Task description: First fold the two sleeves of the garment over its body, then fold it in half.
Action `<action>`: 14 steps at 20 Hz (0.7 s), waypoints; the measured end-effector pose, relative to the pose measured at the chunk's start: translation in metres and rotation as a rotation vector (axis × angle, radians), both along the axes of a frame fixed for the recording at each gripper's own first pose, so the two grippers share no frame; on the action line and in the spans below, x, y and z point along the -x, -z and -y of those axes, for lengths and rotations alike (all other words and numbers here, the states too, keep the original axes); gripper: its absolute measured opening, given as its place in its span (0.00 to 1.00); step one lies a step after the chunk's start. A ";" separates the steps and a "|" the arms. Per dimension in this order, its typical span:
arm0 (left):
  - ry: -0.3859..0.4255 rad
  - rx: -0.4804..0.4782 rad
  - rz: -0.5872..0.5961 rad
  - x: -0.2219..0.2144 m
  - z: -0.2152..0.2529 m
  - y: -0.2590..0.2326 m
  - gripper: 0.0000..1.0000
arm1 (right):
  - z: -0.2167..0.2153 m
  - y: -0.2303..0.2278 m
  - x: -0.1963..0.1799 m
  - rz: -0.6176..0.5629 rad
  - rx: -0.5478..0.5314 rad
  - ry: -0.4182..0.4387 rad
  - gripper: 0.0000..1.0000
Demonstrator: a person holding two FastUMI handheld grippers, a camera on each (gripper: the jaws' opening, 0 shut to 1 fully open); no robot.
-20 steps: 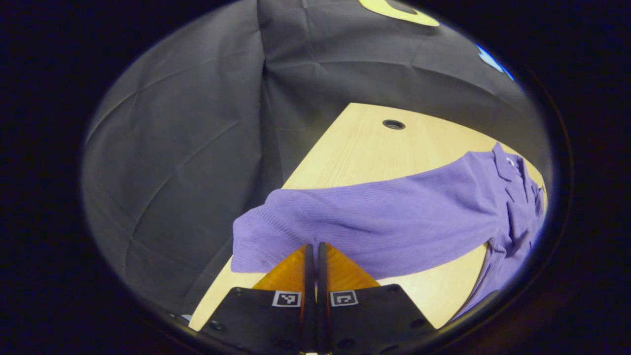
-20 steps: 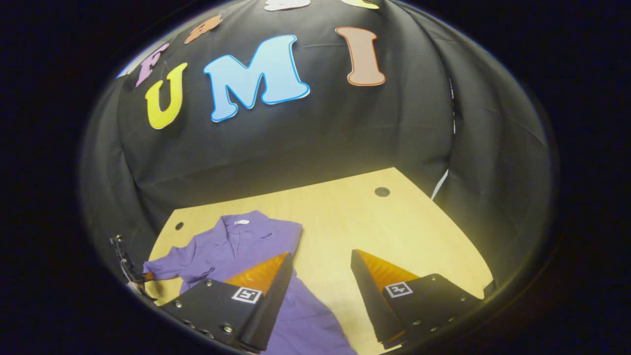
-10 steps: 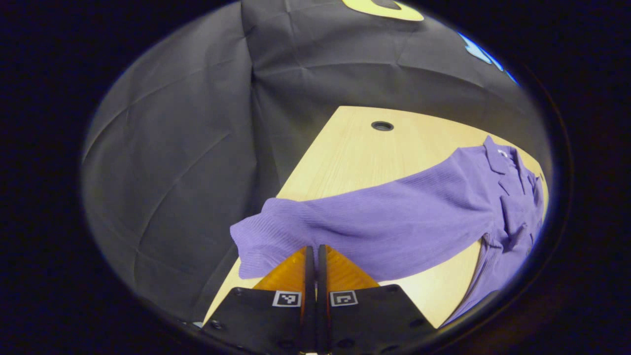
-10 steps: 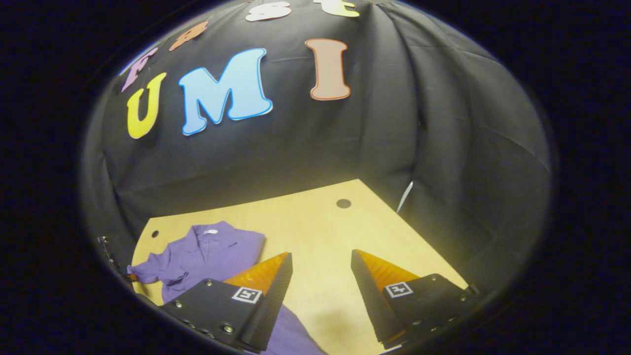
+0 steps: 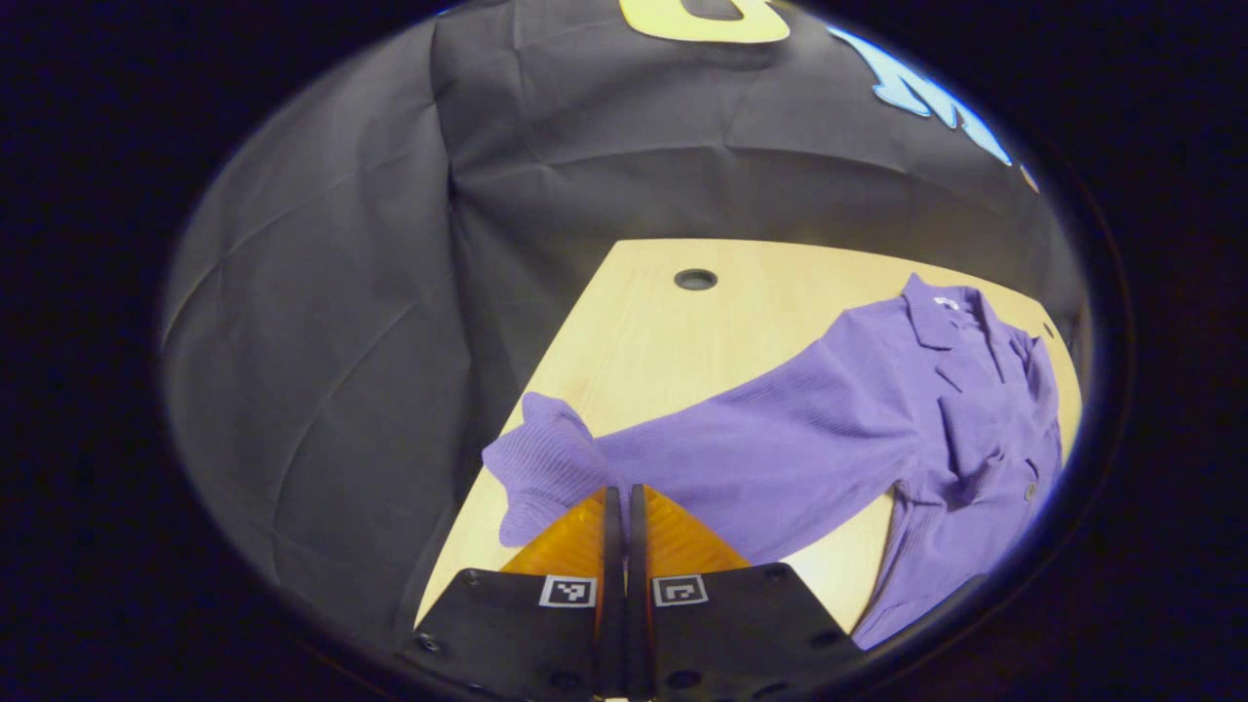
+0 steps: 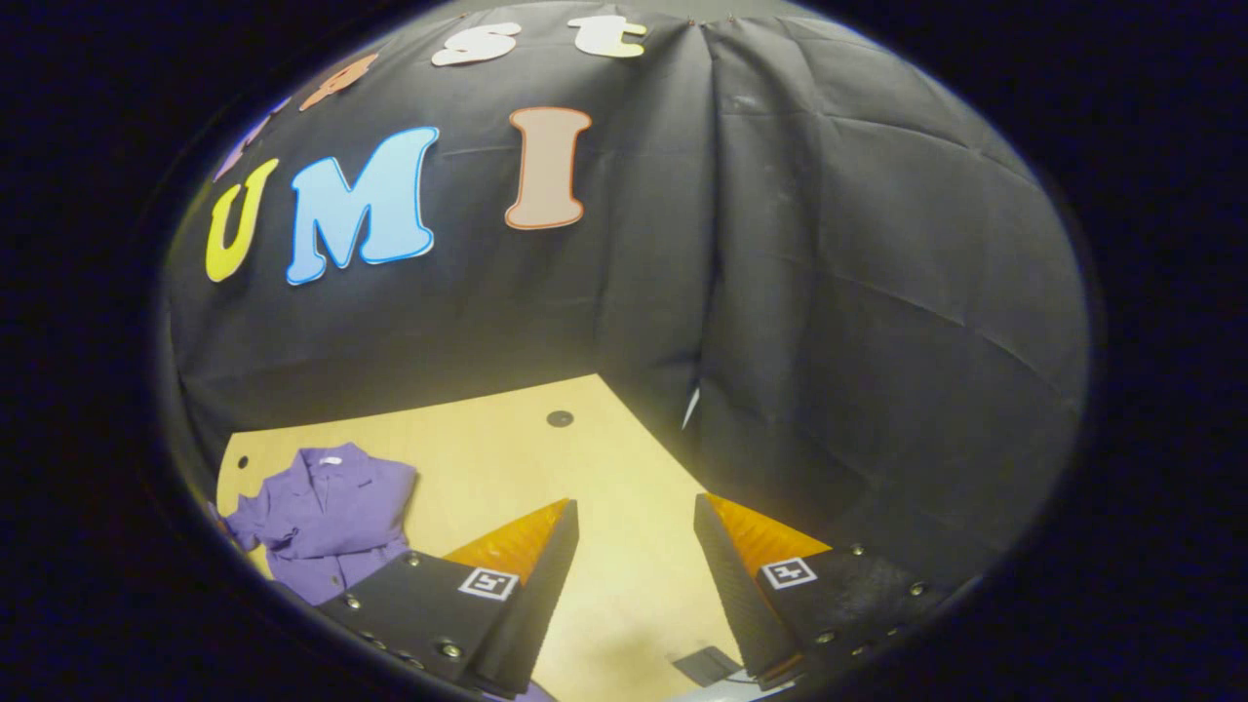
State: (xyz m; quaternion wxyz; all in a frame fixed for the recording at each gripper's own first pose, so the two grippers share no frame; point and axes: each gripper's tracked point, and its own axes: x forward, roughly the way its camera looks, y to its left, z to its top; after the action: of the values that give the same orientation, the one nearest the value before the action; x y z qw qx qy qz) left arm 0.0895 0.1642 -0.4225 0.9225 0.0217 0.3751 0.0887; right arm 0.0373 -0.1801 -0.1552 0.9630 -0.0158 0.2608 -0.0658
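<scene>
My left gripper [image 5: 618, 492] is clamped shut on the cuff end of the purple shirt's [image 5: 936, 409] left sleeve [image 5: 721, 458], fingers pressed together with the knit bunched just past the tips; over the last second that sleeve has swung from lying stretched out flat toward the table's left edge to angling in toward the body, cuff now crumpled and lifted near that edge of the wooden table [image 5: 663, 331], so the first sleeve fold looks underway but not laid down yet. My right gripper [image 6: 634, 517] is wide open, gripping nothing, and has pulled away toward the table's right side; in the right gripper view the shirt [image 6: 327, 512] now sits small at the near left corner area, collar toward the back wall, the other sleeve looks already folded in. Judging from this, next is carrying the cuff across the chest and releasing, then the half fold
</scene>
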 end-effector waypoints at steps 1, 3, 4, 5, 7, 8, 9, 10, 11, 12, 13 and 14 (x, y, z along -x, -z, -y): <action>0.019 0.000 0.006 -0.003 0.009 -0.003 0.07 | 0.003 -0.003 0.006 -0.002 0.011 0.007 0.75; 0.057 0.000 0.025 -0.012 0.024 -0.013 0.07 | 0.004 -0.010 0.015 0.012 0.017 0.015 0.75; 0.076 0.002 0.035 -0.016 0.034 -0.017 0.07 | 0.002 -0.015 0.018 0.020 0.016 0.016 0.75; 0.096 0.004 0.045 -0.018 0.042 -0.022 0.07 | 0.001 -0.020 0.022 0.033 0.022 0.018 0.75; 0.141 0.008 0.059 -0.025 0.061 -0.031 0.07 | -0.006 -0.031 0.028 0.052 0.024 0.013 0.75; 0.163 0.009 0.068 -0.029 0.072 -0.035 0.07 | -0.012 -0.038 0.029 0.066 0.021 0.005 0.75; 0.185 0.010 0.078 -0.034 0.083 -0.038 0.06 | -0.017 -0.046 0.032 0.079 0.020 -0.002 0.75; 0.206 0.010 0.086 -0.038 0.093 -0.042 0.06 | -0.023 -0.054 0.035 0.092 0.015 -0.013 0.75; 0.228 0.013 0.093 -0.041 0.104 -0.044 0.07 | -0.031 -0.062 0.036 0.107 0.002 -0.023 0.75; 0.249 0.017 0.098 -0.043 0.114 -0.046 0.07 | -0.040 -0.070 0.037 0.121 -0.015 -0.035 0.75; 0.269 0.021 0.106 -0.047 0.125 -0.050 0.07 | -0.048 -0.077 0.037 0.135 -0.031 -0.045 0.75; 0.286 0.025 0.117 -0.050 0.136 -0.054 0.07 | -0.055 -0.084 0.038 0.152 -0.045 -0.055 0.75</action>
State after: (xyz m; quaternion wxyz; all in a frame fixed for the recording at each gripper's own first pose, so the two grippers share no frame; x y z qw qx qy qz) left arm 0.1396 0.0284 -0.3681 0.9461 0.0581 0.3150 -0.0473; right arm -0.0008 -0.1252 -0.0710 0.9816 0.0038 0.1876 -0.0345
